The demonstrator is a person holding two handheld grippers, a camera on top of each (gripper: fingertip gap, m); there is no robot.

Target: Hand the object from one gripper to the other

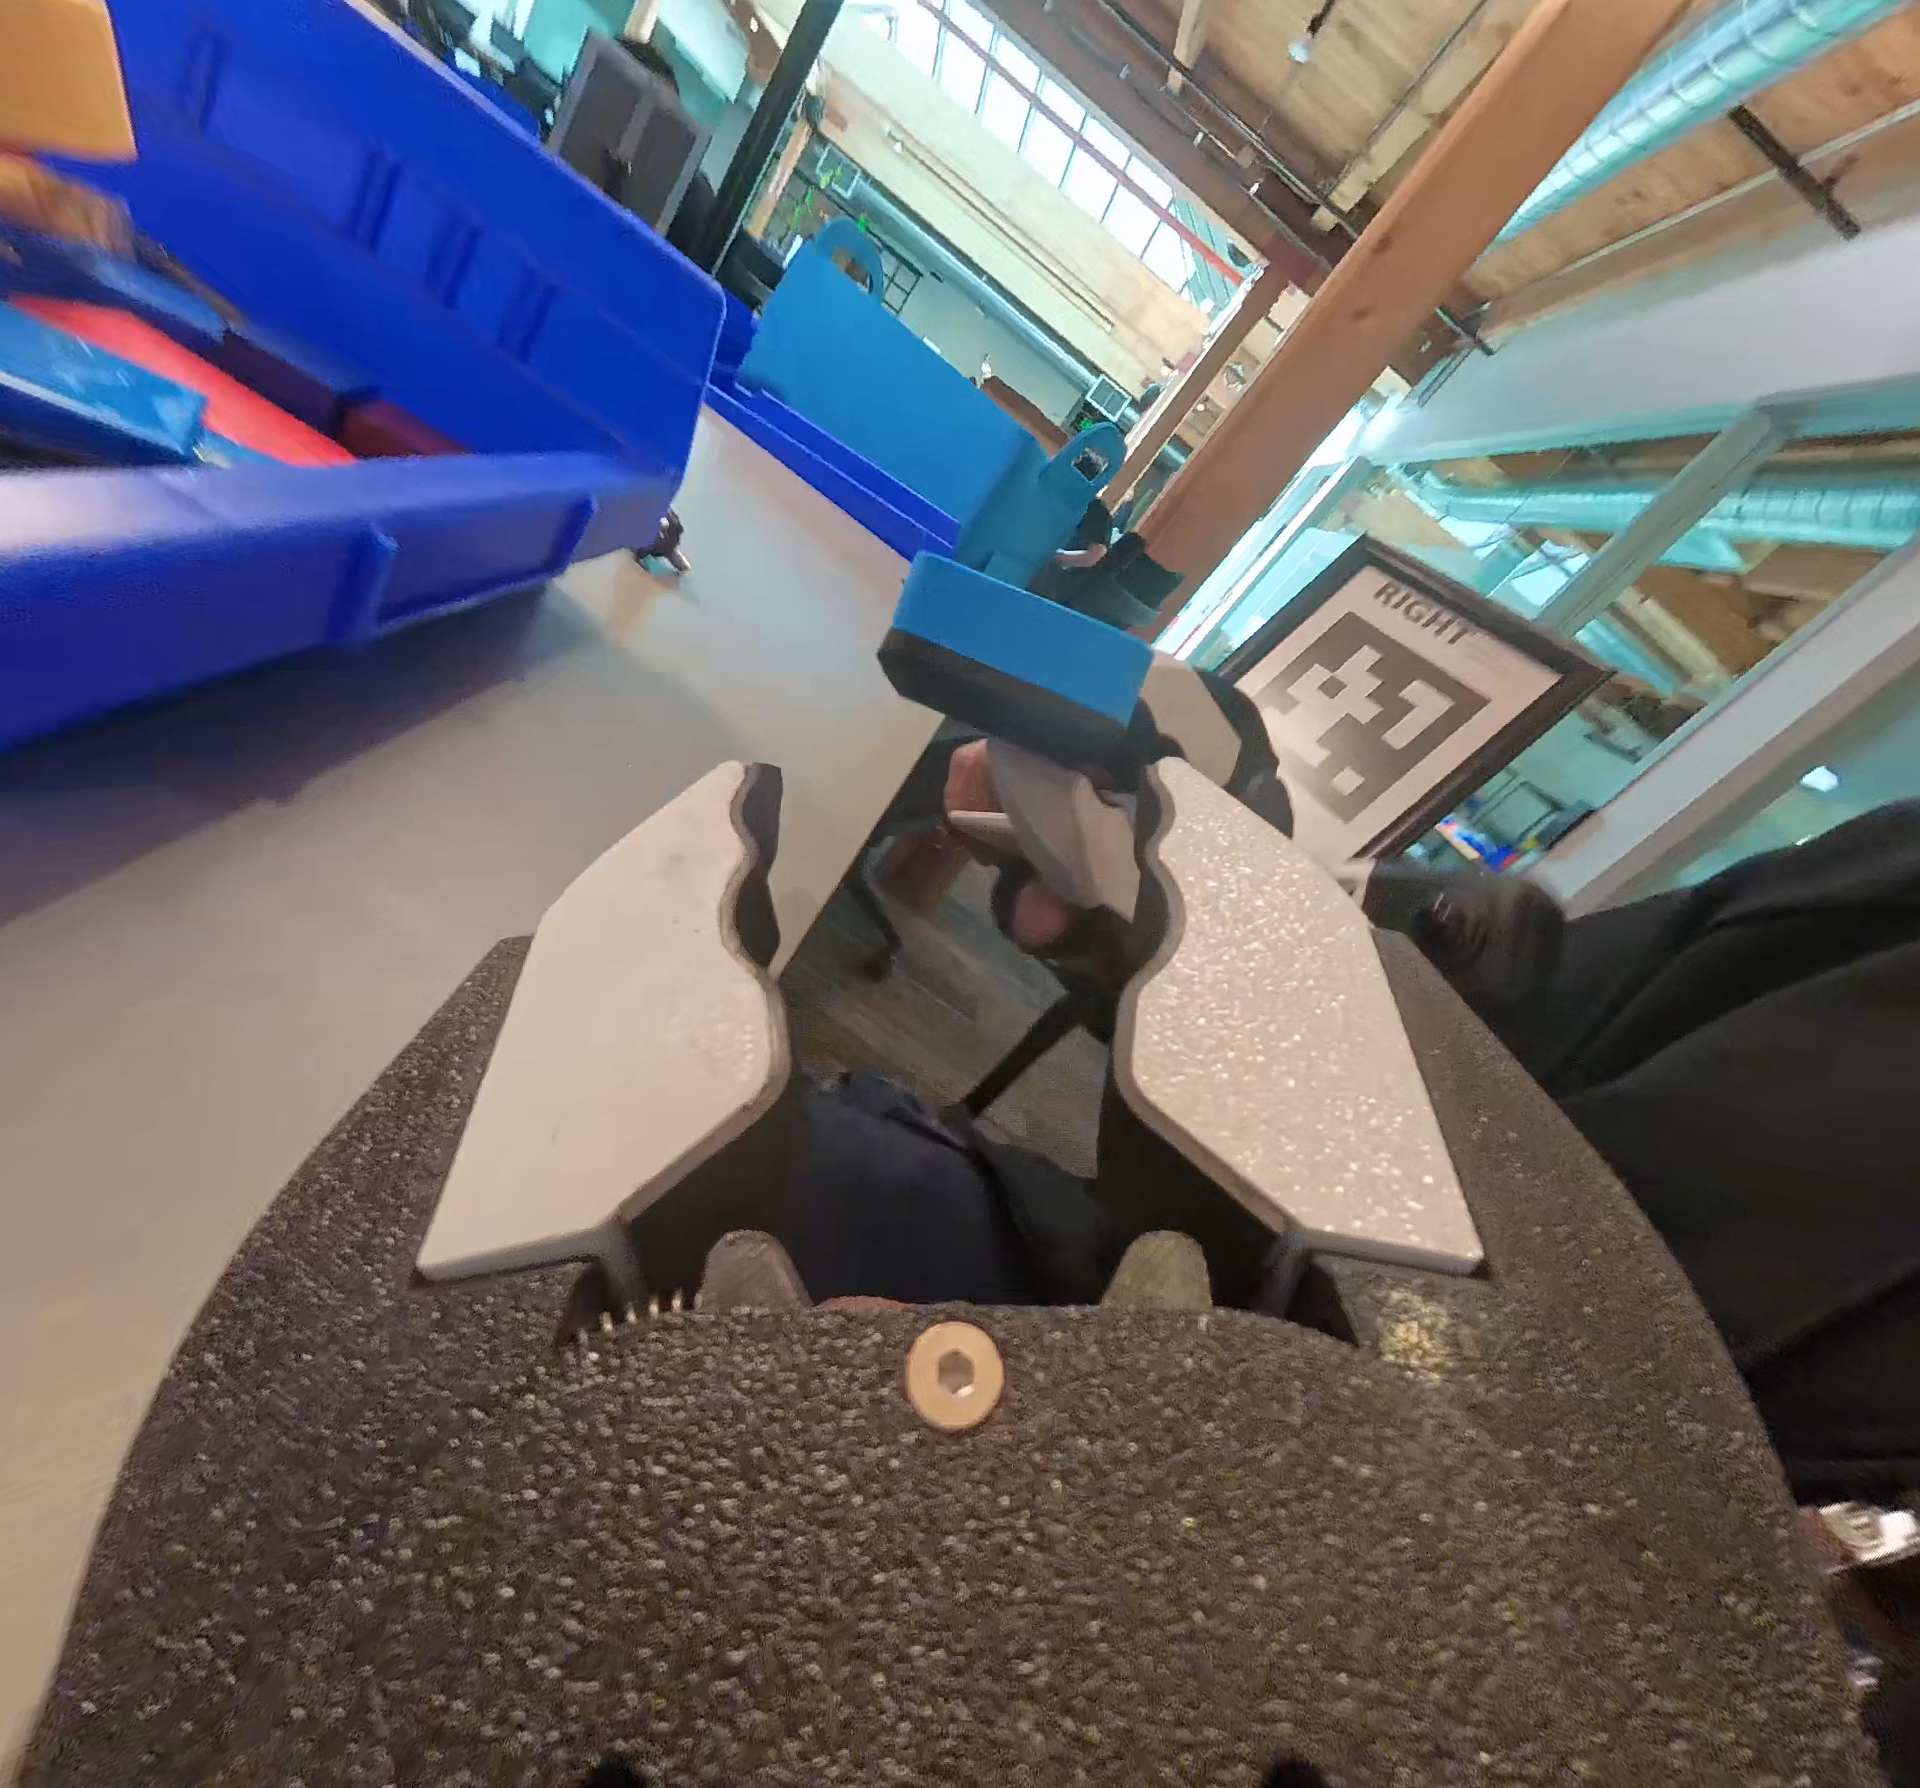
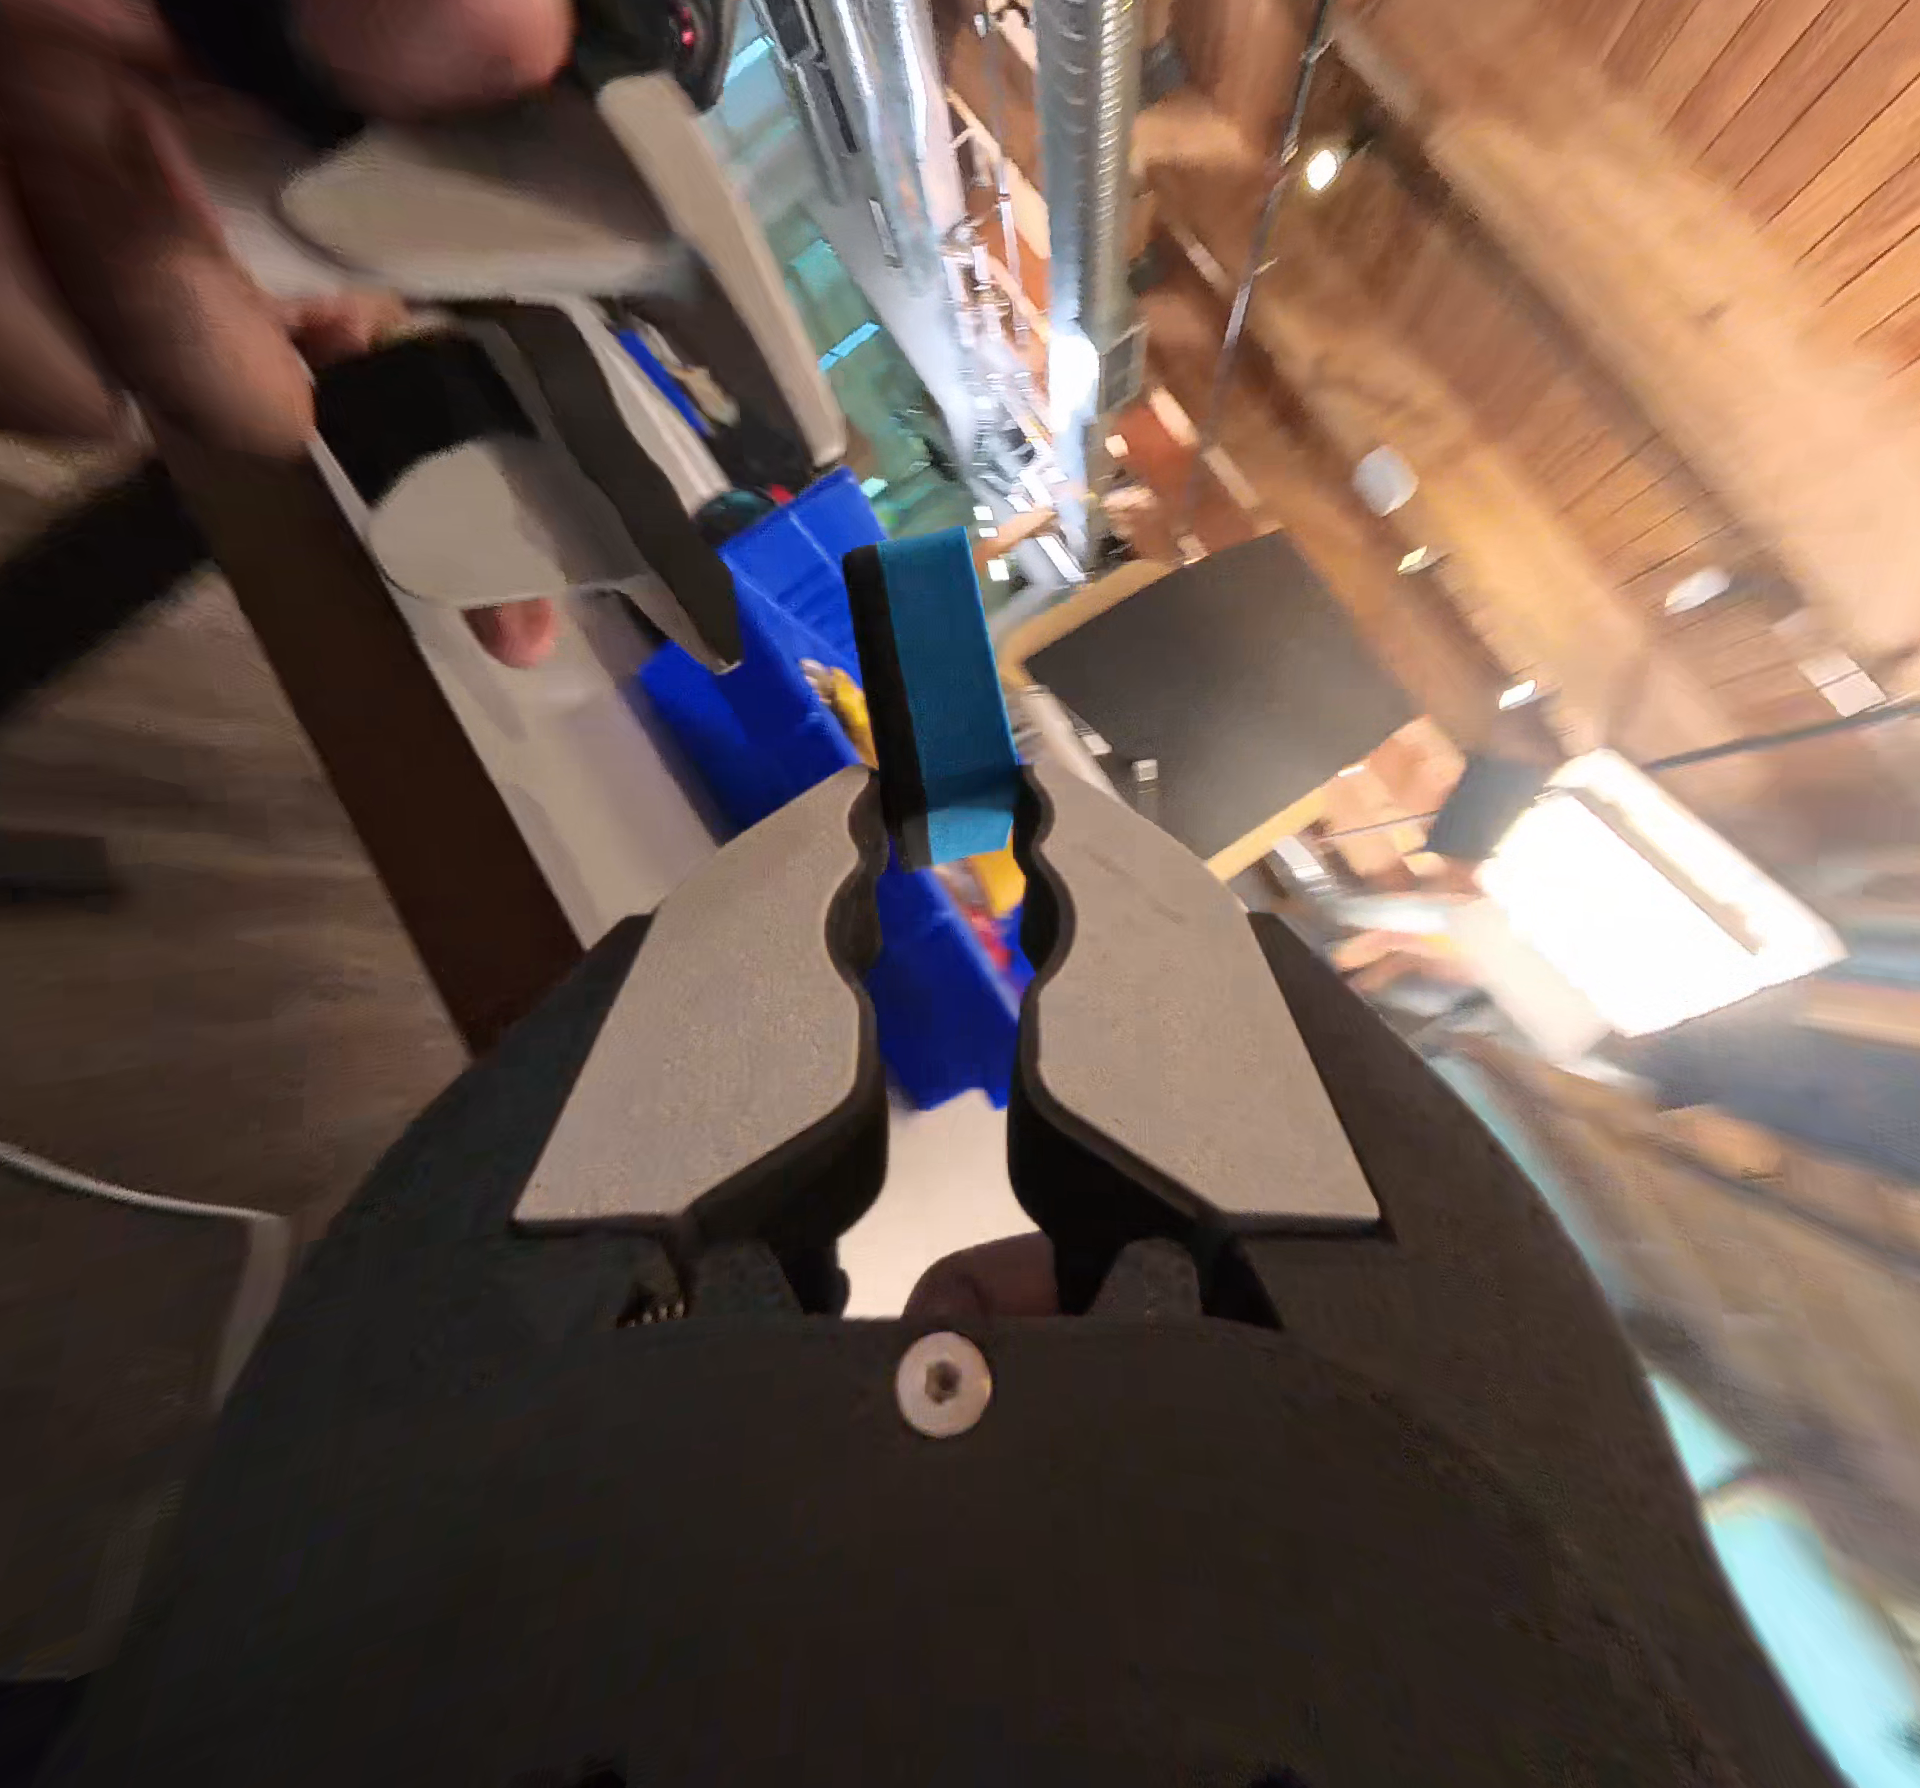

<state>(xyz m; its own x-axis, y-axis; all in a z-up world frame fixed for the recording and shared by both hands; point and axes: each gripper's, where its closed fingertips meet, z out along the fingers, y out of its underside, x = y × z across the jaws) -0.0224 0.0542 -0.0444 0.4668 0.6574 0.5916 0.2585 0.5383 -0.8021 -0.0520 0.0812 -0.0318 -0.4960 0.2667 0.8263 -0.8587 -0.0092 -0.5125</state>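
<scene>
Right tongs (image 2: pixel 940 808) clamp the blue-and-black foam block (image 2: pixel 935 689); left tongs (image 1: pixel 961 865) gape empty.
Best to bring the open pair squarely over the block's free end at frame centre, closing before the right lets go.

block (image 2: pixel 940 699) between right gripper (image 2: pixel 945 819) fingertips, left gripper (image 1: pixel 961 803) just beside, bin (image 1: pixel 343 533) on table (image 1: pixel 312 907)

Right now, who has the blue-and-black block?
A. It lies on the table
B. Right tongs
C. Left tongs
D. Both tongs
B: the right tongs pinch one end of the block, while the left tongs stand open and empty beside it.
</scene>
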